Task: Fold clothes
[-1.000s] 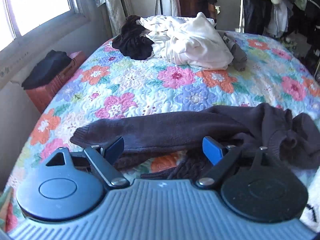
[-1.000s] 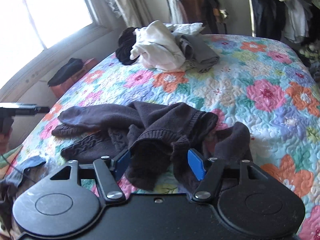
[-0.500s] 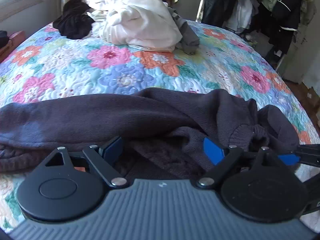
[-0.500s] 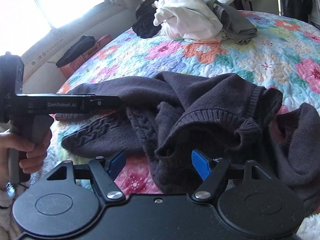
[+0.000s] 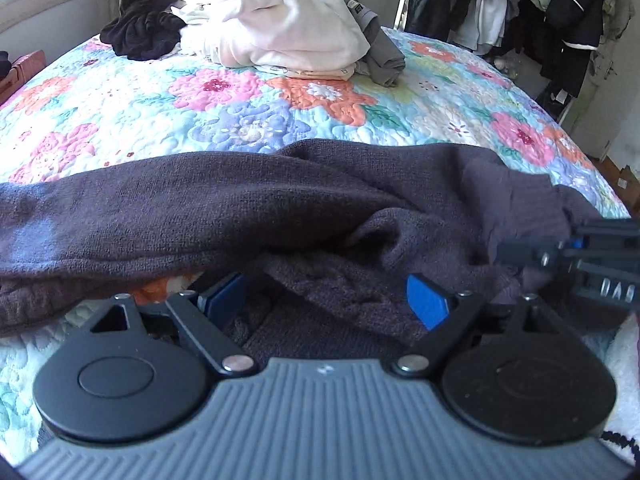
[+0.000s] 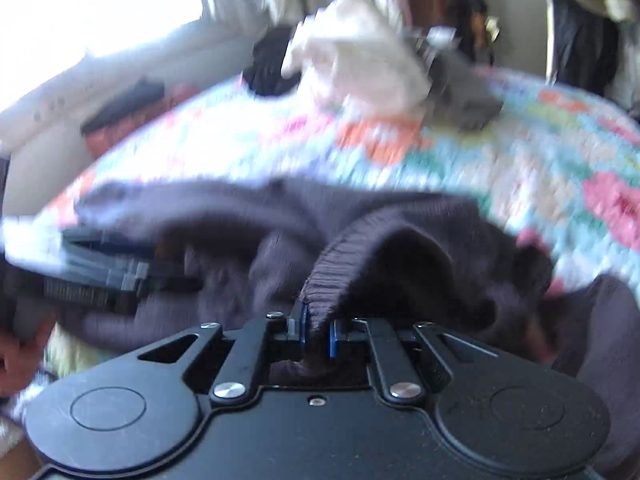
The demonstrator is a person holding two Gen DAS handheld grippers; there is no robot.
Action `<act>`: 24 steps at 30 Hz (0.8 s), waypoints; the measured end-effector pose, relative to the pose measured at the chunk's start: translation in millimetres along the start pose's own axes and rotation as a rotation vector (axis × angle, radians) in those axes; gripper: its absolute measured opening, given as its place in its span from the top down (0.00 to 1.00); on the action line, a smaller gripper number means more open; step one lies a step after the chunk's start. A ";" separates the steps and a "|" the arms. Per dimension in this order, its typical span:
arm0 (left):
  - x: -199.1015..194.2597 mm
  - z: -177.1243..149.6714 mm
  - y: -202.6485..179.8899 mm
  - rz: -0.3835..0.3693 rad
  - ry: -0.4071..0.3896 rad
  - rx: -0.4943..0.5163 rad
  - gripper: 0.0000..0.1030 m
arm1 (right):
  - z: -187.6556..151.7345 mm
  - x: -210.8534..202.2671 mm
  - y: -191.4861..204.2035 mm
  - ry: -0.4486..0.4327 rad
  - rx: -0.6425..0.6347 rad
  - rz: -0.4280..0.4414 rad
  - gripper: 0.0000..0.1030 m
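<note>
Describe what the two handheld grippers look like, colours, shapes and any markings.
The left gripper has a ribbed grey body, two round black discs, black linkage arms with silver rivets, and blue pads on its fingers. The right gripper is built the same way but with a smooth black body and blue pads. White lettering shows on the right gripper's side in the left wrist view, too cut off to read.

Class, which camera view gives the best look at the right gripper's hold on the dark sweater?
The right wrist view: though blurred, it shows the right gripper clamped on the dark sweater at its ribbed edge. The left wrist view catches that gripper only side-on at its right margin.
</note>
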State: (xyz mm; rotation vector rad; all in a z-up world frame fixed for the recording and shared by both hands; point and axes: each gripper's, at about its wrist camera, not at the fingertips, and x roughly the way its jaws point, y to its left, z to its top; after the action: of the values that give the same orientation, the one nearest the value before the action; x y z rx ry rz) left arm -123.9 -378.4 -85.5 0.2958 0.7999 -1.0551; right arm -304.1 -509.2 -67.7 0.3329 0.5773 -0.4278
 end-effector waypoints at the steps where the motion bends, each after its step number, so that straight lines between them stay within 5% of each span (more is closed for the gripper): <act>1: -1.9 -1.3 -3.7 0.026 -0.013 0.020 0.14 | 6.2 -4.6 -7.2 -0.037 0.014 0.003 0.90; 5: -2.9 -4.8 -15.3 0.042 -0.038 0.092 0.14 | 25.5 -5.9 -32.2 -0.081 0.022 -0.023 0.90; 13: 19.8 -0.7 -2.2 -0.193 0.076 -0.196 0.14 | 14.2 -12.0 -67.9 -0.111 0.150 -0.051 0.90; 24: 38.8 -1.1 -24.9 -0.167 0.112 -0.312 0.13 | 11.6 -17.2 -64.1 -0.143 0.136 0.032 0.89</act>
State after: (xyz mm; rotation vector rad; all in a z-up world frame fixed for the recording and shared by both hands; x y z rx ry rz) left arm -136.1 -415.5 -110.1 0.0220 1.0902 -1.0575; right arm -342.3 -564.1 -60.2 0.4374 0.4042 -0.4571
